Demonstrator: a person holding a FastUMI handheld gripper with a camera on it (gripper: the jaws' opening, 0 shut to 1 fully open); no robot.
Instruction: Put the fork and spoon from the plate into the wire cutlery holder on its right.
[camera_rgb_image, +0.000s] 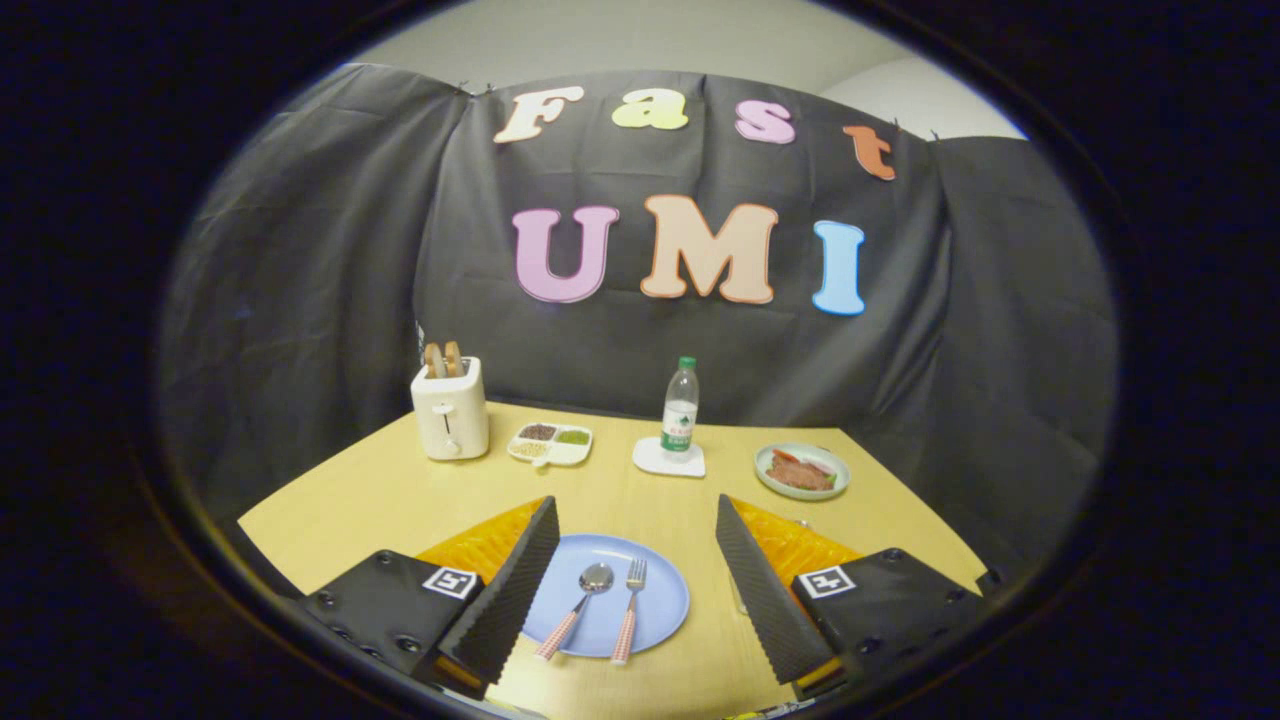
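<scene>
on the table (400, 490), a plate (665, 610) is seen between the spread fingers of the open, empty gripper (635, 545); spoon (580, 605) and fork (630, 610) are laid side by side on it.

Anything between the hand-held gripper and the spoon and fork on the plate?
Nothing visible. The hand-held gripper is open, with the spoon and fork lying uncovered on the blue plate between its fingers.

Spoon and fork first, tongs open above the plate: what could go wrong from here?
1. The spoon and fork lie close together on the plate, so the open tongs may catch both or nudge one.
2. Flat thin handles could slip out of the grip.
</scene>
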